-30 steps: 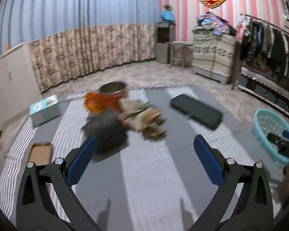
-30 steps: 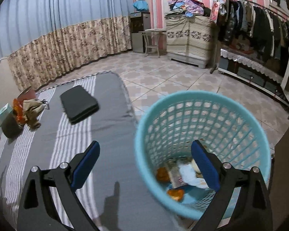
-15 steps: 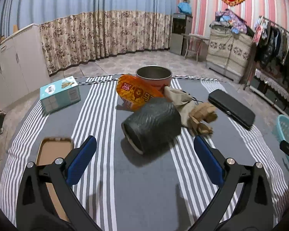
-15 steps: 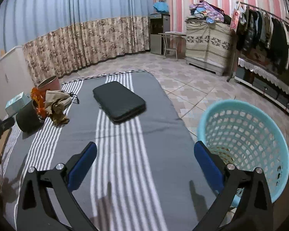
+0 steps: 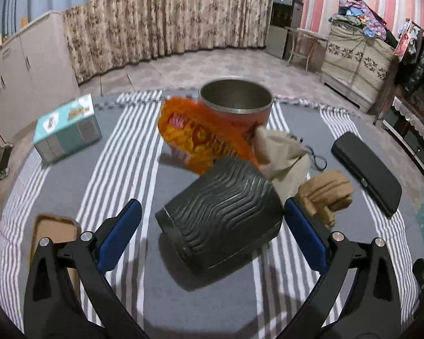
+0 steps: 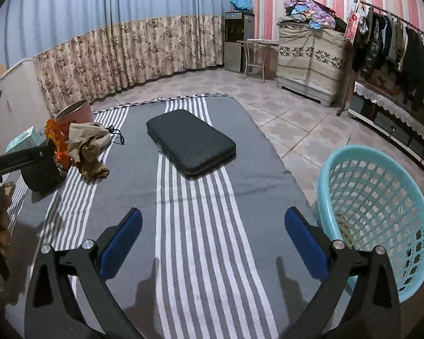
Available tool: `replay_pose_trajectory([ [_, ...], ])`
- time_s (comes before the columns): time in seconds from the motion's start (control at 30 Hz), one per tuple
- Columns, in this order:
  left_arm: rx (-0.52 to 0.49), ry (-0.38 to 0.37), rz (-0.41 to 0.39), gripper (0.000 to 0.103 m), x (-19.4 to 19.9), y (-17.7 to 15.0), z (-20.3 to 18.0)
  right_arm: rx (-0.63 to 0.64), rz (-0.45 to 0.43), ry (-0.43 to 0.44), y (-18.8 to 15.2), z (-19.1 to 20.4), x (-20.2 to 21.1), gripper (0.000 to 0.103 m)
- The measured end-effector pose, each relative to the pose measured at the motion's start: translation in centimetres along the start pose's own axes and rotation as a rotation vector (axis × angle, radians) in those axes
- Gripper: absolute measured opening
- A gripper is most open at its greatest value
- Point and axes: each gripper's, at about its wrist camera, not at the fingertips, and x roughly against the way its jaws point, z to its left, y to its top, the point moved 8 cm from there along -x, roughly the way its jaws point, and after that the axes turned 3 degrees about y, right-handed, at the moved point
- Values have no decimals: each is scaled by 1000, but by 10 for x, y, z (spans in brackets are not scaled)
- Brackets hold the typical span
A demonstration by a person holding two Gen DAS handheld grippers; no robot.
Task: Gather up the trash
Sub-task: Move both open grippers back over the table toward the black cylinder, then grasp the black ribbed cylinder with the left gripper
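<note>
A dark ribbed cup (image 5: 223, 217) lies on its side on the striped mat (image 5: 127, 152), right between the blue pads of my left gripper (image 5: 212, 231), which is open and not touching it. Behind the cup are an orange snack bag (image 5: 200, 138), a red metal-rimmed can (image 5: 236, 101), a beige cloth pouch (image 5: 279, 152) and a brown crumpled piece (image 5: 328, 195). My right gripper (image 6: 212, 234) is open and empty over the mat, with the teal basket (image 6: 376, 214) just to its right. The same pile shows at the far left: the orange bag (image 6: 56, 141) and the dark cup (image 6: 39, 175).
A black zip case (image 6: 192, 141) lies mid-mat, and a teal tissue box (image 5: 67, 127) sits at the left rear. A flat cardboard piece (image 5: 53, 226) lies by my left finger. Tiled floor, a curtain, a cabinet and a clothes rack surround the mat.
My left gripper has moved in close to the dark cup, which now sits between its fingers. My right gripper has swung left, away from over the basket.
</note>
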Motion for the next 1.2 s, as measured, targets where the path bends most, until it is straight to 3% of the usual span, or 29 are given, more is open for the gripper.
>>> replay_pose_trajectory([
  [0.2,-5,-34,22,91,2,-7,0,1,0,6,-1,3,0,98],
  [0.53,-78,2,-30,90,31,-16,23,17,11,18,-1,19,-4,99],
  [0.7,-86,13,-69,90,48,-8,52,68,4,36,12,55,-9,99],
  [0.97,-8,15,-109,90,55,8,111,156,41,87,35,133,-45,98],
  [1.2,17,21,-121,90,54,4,141,175,85,74,44,163,-83,98],
])
